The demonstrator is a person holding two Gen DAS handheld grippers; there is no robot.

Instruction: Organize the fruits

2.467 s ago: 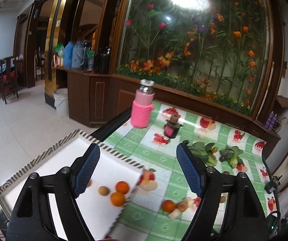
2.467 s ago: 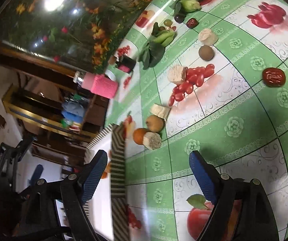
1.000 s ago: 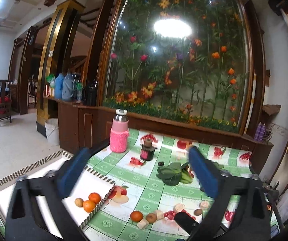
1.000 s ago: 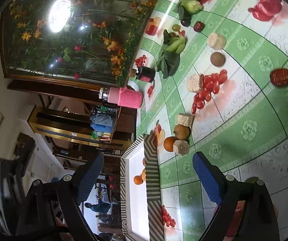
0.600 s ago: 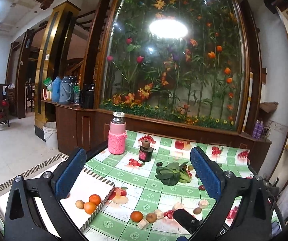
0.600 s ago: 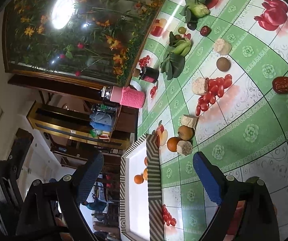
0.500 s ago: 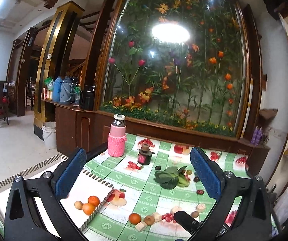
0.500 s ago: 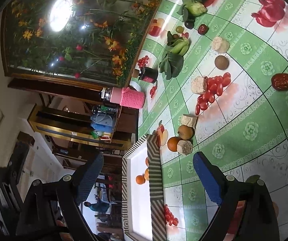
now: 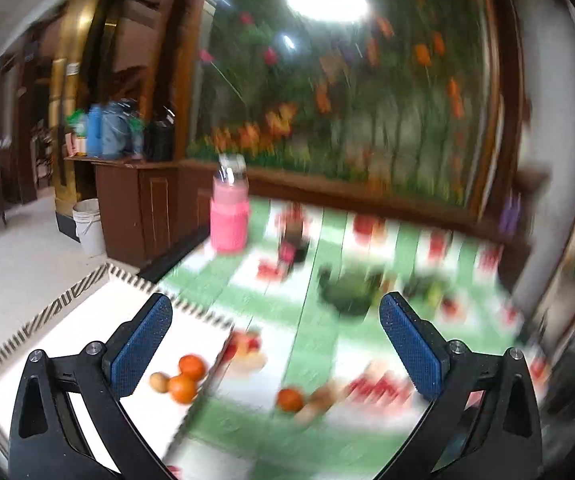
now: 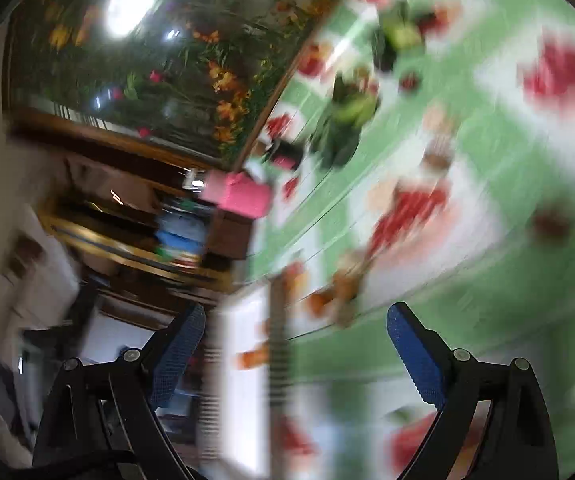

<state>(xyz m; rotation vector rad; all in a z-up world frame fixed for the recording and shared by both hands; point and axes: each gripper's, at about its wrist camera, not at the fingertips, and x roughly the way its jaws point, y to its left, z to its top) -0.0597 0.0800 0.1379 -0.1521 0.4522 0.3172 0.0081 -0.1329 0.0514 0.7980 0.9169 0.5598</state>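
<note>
Both views are motion-blurred. In the left wrist view a white tray with a striped rim (image 9: 67,296) holds two oranges (image 9: 185,378) and a small brown fruit (image 9: 159,382). One orange (image 9: 289,399) and a brown fruit (image 9: 321,398) lie on the green tablecloth beside red cherry tomatoes (image 9: 379,388). My left gripper (image 9: 277,344) is open and empty above the tray's edge. My right gripper (image 10: 293,350) is open and empty above the tray (image 10: 243,380) and the loose orange (image 10: 317,302).
A pink-sleeved bottle (image 9: 229,216), a small dark jar (image 9: 293,246) and leafy greens (image 9: 349,288) stand farther back on the table. A wooden cabinet and a flower wall lie behind. A dark red fruit (image 10: 551,224) lies apart on the cloth.
Both grippers are moving fast, so the views have turned blurred. The left gripper has dropped closer to the tray and table. Both stay open and empty.
</note>
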